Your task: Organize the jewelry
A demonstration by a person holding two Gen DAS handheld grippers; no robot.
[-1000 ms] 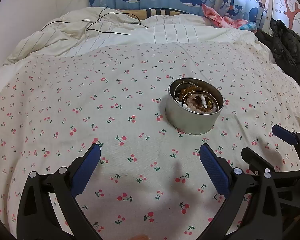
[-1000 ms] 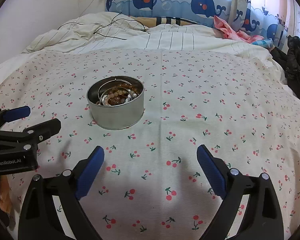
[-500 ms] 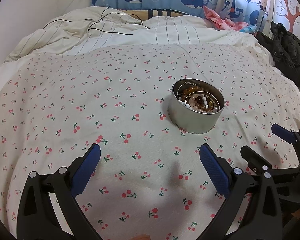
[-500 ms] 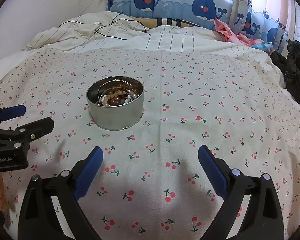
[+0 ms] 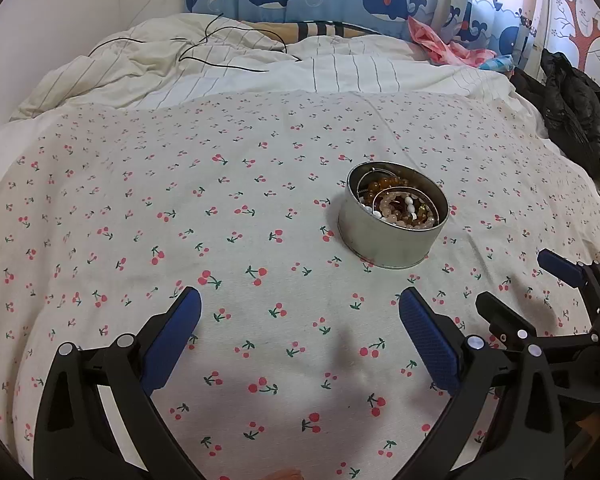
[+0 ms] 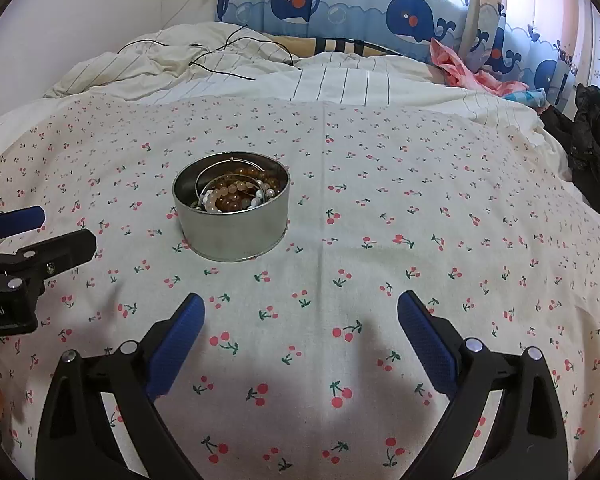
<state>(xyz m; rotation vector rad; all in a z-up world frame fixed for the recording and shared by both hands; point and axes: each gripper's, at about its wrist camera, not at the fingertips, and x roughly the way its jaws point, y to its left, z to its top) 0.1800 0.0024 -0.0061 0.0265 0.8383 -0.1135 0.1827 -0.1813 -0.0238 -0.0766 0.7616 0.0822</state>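
Observation:
A round silver tin [image 5: 380, 240] [image 6: 228, 232] stands on the cherry-print sheet [image 5: 220, 200]. Beaded bracelets [image 5: 404, 206] [image 6: 236, 194], amber, pink and white, and thin metal bangles lie inside it. My left gripper [image 5: 300, 312] hovers open over bare sheet, near and left of the tin, with nothing between its blue pads. My right gripper [image 6: 300, 312] is open too, just in front of and right of the tin. Each gripper shows at the edge of the other's view: the right one [image 5: 548, 284], the left one [image 6: 48, 232].
A crumpled striped duvet [image 5: 260, 68] with a black cable [image 5: 220, 56] lies beyond the sheet. Whale-print curtains [image 6: 340, 0] hang behind. Black clothing [image 5: 572, 112] is piled at the right edge, pink fabric [image 5: 440, 44] near the curtain.
Both grippers have drawn back and risen slightly, so the tin sits a little farther off. Both stay open and the tin has not moved.

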